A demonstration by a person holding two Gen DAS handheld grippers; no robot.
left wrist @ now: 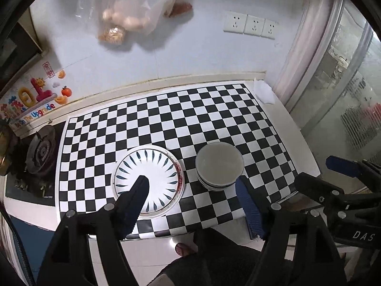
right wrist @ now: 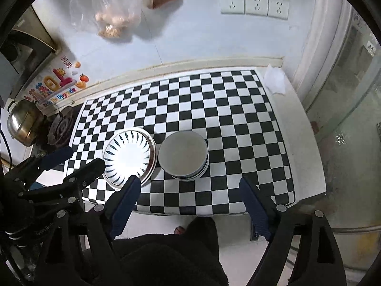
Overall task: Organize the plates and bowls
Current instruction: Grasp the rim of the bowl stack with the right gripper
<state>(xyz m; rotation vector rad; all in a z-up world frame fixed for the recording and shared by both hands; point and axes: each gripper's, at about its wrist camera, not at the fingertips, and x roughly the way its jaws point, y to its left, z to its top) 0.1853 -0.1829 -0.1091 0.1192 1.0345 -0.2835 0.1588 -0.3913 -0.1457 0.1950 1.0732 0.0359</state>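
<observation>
Gleaming round glazed plates [left wrist: 148, 178] beside stacked smooth bowls [left wrist: 219, 164]

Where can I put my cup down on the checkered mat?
The mat is bare from the plate and bowls back to the wall, and on the right up to its edge. It is crowded at the front left, where plate and bowls sit close together near the stove burner.

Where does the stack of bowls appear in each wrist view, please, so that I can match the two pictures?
Left wrist: the stack of bowls sits right of centre, right of the stacked plates.
Right wrist: the stack of bowls sits near centre, again right of the plates.
Shared landmark: the three wall sockets at upper right.
</observation>
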